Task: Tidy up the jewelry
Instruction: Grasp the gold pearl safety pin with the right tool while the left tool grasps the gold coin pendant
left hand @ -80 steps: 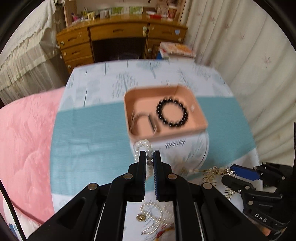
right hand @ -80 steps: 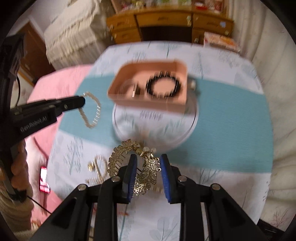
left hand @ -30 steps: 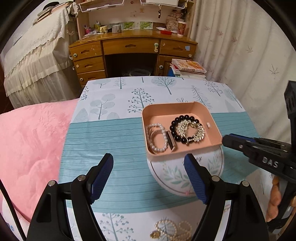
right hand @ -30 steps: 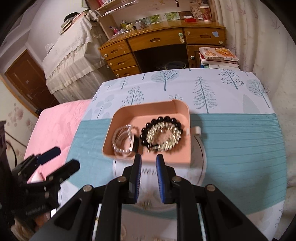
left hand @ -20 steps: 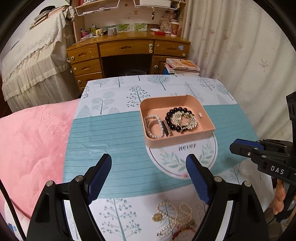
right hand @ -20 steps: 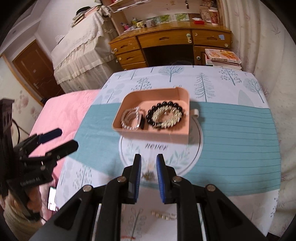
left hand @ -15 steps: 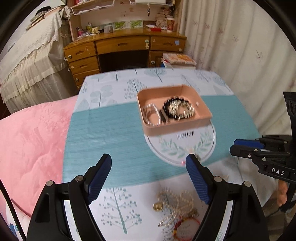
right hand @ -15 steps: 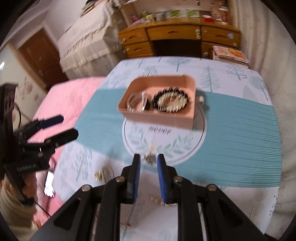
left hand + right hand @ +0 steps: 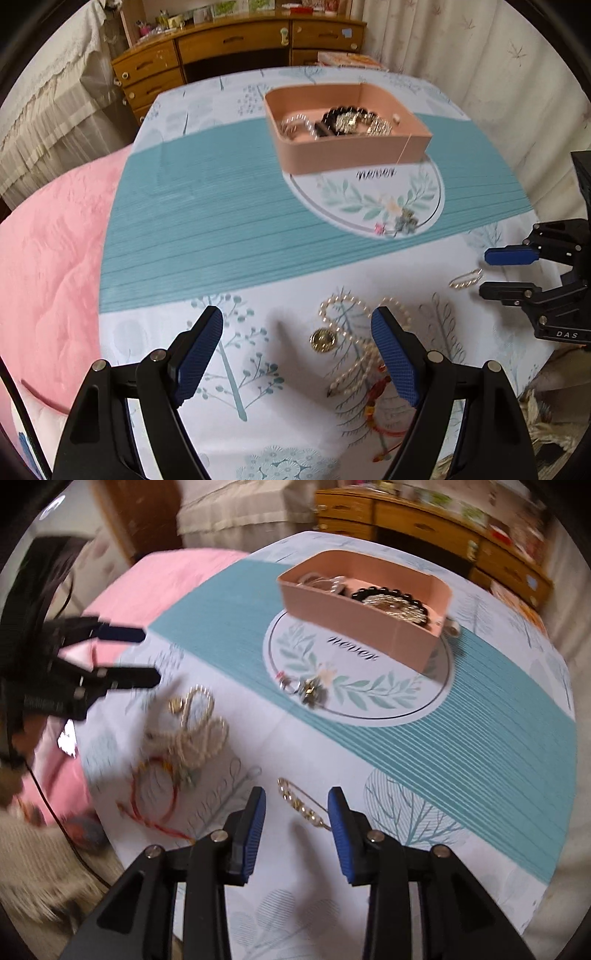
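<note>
A pink tray (image 9: 347,151) (image 9: 354,624) on the round print holds a pearl bracelet, a black bead bracelet and a gold piece. My left gripper (image 9: 297,325) hangs wide open over a pearl necklace (image 9: 351,373) (image 9: 199,731) with a gold pendant (image 9: 322,339); the necklace lies against its right finger. A red cord bracelet (image 9: 380,398) (image 9: 155,786) lies beside it. The jaws of my right gripper (image 9: 297,797) (image 9: 495,271) are opening around a gold pin (image 9: 301,806) (image 9: 465,278) flat on the cloth, pads apart from it. A small charm (image 9: 402,221) (image 9: 310,692) sits on the print.
The tablecloth's near edge runs just below both grippers. A pink bedspread (image 9: 48,258) lies to the left, a wooden desk with drawers (image 9: 236,40) stands behind the table, and curtains (image 9: 498,74) hang on the right. The left gripper (image 9: 147,657) shows at the right wrist view's left edge.
Both grippers have drawn back from the tray and sunk toward the near jewelry. The right jaws went from almost shut to parted around the gold pin, and that wrist rolled.
</note>
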